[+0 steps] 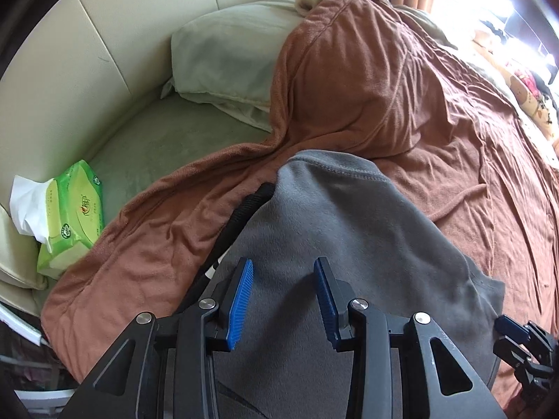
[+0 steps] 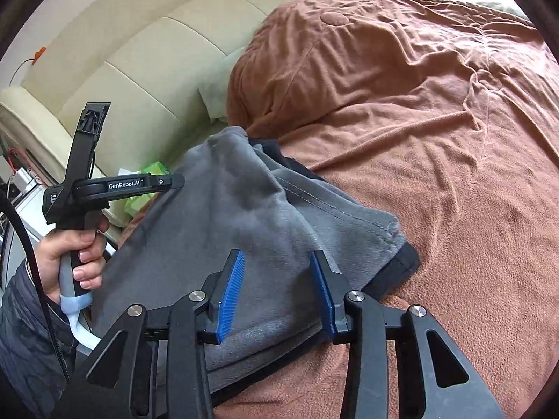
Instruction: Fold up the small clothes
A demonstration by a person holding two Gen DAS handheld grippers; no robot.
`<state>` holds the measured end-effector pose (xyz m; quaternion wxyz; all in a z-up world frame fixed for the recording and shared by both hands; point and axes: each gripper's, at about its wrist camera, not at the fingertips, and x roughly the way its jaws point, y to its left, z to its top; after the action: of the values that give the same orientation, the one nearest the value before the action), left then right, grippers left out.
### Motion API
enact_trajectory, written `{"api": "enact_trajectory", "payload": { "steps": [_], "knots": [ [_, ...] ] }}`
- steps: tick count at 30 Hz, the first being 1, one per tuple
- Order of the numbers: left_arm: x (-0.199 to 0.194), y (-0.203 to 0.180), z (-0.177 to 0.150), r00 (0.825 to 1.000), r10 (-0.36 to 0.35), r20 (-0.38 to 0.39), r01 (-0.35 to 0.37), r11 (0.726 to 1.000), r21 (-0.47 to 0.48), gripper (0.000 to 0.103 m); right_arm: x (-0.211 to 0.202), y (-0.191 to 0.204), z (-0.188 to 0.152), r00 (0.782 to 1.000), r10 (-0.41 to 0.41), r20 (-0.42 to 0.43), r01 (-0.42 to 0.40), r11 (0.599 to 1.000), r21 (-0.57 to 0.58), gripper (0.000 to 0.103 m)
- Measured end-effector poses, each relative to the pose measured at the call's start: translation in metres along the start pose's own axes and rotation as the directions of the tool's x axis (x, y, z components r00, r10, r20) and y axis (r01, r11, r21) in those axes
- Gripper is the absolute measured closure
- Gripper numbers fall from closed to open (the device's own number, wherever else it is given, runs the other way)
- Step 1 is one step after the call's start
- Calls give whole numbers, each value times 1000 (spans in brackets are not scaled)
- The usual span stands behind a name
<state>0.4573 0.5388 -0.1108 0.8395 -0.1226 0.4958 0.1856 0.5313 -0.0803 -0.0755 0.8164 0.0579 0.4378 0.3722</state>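
Observation:
A grey fleece garment (image 1: 335, 216) with a black ribbed band (image 1: 244, 209) lies folded on the brown blanket (image 1: 367, 87). My left gripper (image 1: 283, 269) is open just above its near part, holding nothing. In the right wrist view the same grey garment (image 2: 251, 216) lies in layers with black trim (image 2: 398, 272) at its right edge. My right gripper (image 2: 276, 262) is open above its near edge, empty. The left gripper's handle (image 2: 115, 185) shows at the left, held in a hand.
A green tissue pack (image 1: 75, 209) lies left on the pale green sheet (image 1: 167, 153). A pale green pillow (image 1: 223, 59) leans on the cream padded headboard (image 1: 70, 70). The brown blanket (image 2: 436, 122) spreads wide to the right. A window glares at top right.

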Motion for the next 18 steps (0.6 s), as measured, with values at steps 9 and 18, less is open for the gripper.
{"api": "enact_trajectory", "payload": {
  "steps": [9,18],
  "knots": [
    [4,20,11,992,122,17,-120,988,-92,65,-11,-20,-6,999,-33,-5,33,999,16,67],
    [-60,38,-18,995,58,78,-55,998,-42,65,-41,19,-6,998,23,65,-17,995,-99,67]
  ]
}}
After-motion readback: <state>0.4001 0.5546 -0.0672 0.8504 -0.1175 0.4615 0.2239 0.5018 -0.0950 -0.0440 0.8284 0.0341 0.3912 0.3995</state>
